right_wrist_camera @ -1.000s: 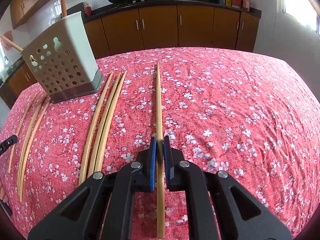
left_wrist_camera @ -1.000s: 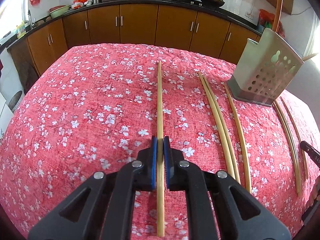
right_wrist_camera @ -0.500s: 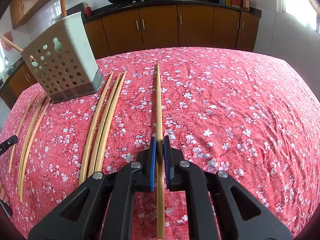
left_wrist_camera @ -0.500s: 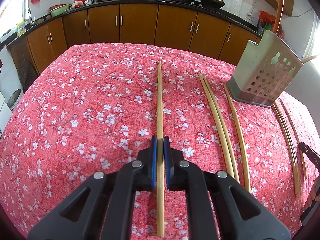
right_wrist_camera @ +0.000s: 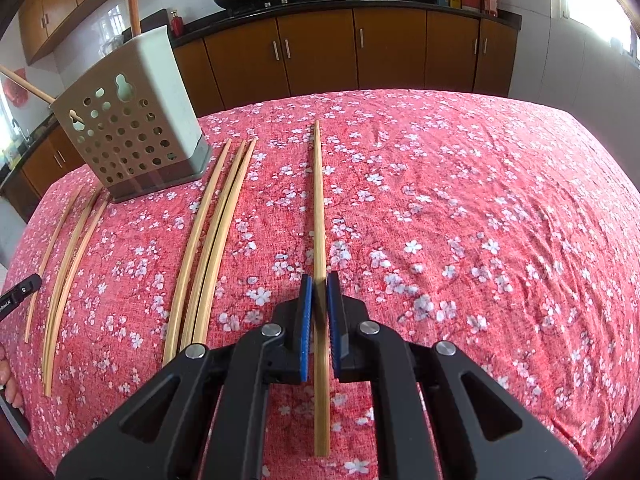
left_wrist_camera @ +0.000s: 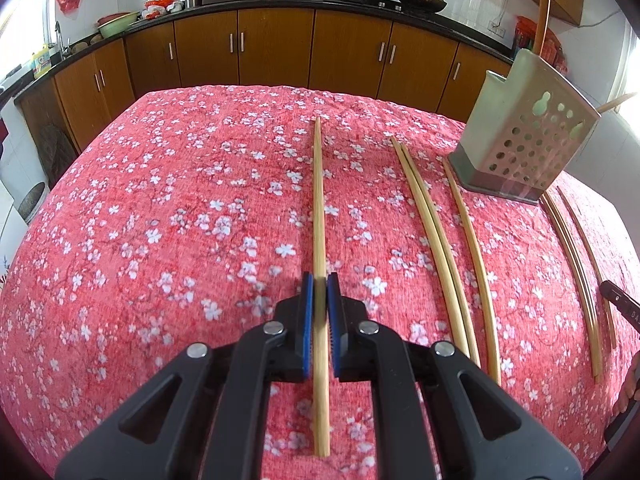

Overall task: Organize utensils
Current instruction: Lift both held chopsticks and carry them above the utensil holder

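Left wrist view: left gripper (left_wrist_camera: pixel 319 280) clenched on a long pale bamboo chopstick (left_wrist_camera: pixel 318 200).
Right gripper (right_wrist_camera: pixel 318 280) likewise grips its own bamboo chopstick (right_wrist_camera: pixel 319 200) above the red floral worktop (right_wrist_camera: pixel 480 220).

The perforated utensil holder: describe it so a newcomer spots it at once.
On the red floral tablecloth, look to the far side, among the loose chopsticks. The utensil holder stands there, a pale boxy caddy on a dark base. Unlike the flat sticks around it, it rises upright, with round holes across its face.
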### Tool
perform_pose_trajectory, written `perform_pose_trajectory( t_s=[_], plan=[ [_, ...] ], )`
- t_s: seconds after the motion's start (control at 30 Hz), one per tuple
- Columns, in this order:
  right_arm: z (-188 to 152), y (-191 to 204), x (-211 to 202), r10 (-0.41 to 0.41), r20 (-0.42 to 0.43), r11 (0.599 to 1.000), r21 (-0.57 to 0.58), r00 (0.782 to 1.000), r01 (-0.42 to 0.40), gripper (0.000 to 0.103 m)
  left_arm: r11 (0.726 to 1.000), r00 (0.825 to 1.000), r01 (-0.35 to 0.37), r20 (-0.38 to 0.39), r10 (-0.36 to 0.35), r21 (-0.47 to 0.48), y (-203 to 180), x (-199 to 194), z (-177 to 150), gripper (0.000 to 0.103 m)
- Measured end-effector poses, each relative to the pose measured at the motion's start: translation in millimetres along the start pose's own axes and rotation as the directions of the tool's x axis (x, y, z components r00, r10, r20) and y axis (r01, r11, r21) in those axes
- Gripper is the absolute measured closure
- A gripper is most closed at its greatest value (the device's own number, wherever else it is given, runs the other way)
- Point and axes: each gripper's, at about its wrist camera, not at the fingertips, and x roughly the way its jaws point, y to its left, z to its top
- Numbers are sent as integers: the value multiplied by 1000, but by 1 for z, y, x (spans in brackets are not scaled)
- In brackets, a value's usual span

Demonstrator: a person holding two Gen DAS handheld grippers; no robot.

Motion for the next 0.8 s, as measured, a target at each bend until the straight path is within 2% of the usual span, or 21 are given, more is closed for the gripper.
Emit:
perform_pose_trajectory(
  t_s=[0.23,0.3,0.57,0.8],
  plan=[
    [1,2,-1,-10,0,1000,-15,1000,10,95,1000,1000,-9,-2,9,18,-3,-3,1,95],
    [3,0,-8,2,26,1000,-5,1000,-2,95,1000,1000,-5,6,5,21,-4,-7,2,95],
    [24,-1,-59,12,180,1000,7,984,-14,95,1000,988,19,155,-22,20,-2,-57,23,95],
    [44,-1,-93,22,292,1000,10,956,-26,95,998,955,59,289,-58,6,-4,-104,53,95]
  ],
)
